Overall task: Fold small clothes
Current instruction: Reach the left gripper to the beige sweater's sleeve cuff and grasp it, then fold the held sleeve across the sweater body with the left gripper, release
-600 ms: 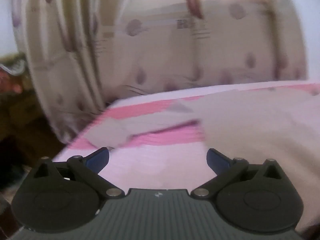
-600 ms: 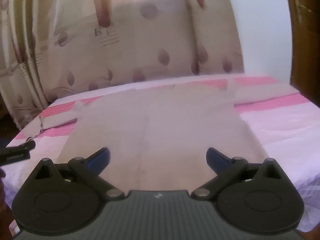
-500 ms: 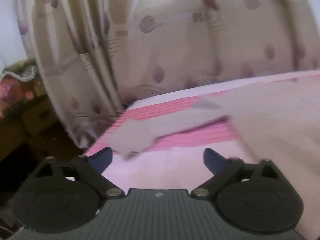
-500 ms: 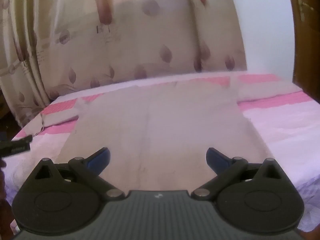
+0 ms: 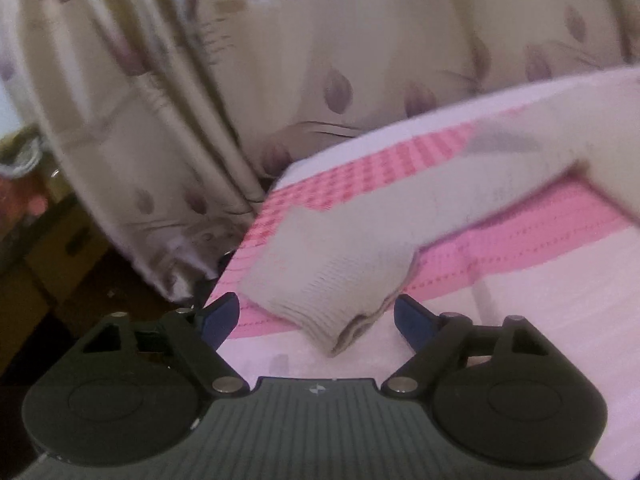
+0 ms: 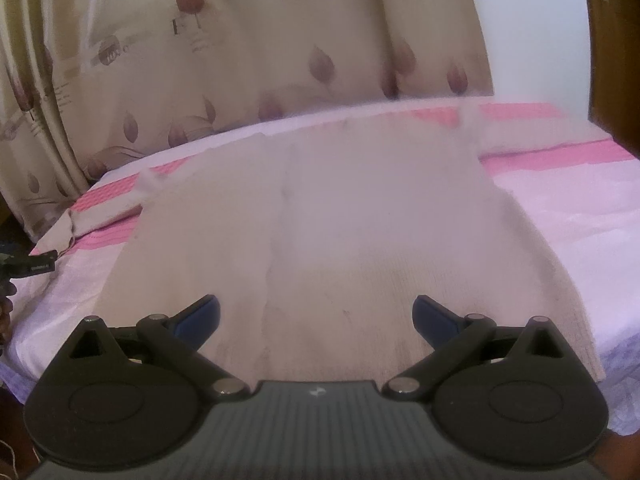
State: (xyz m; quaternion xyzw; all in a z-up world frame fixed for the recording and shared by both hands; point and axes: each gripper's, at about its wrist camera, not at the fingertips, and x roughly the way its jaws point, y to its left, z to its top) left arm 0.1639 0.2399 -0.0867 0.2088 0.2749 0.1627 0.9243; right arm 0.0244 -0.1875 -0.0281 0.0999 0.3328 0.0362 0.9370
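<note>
The beige knitted sweater's ribbed sleeve cuff point(image 5: 336, 300) lies between the left gripper's point(image 5: 316, 316) spread jaws; the right gripper point(image 6: 316, 316), jaws spread, hovers over its body point(image 6: 320, 220).

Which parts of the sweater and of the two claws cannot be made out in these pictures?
- Left wrist view: the sweater's body is cut off by the right edge; only the sleeve cuff shows, softened by blur.
- Right wrist view: the sweater's near hem is hidden behind the right claw.
- Right wrist view: the left claw is cut off by the left edge, too small to judge.
- Left wrist view: whether the left claw touches the cuff is unclear.
</note>
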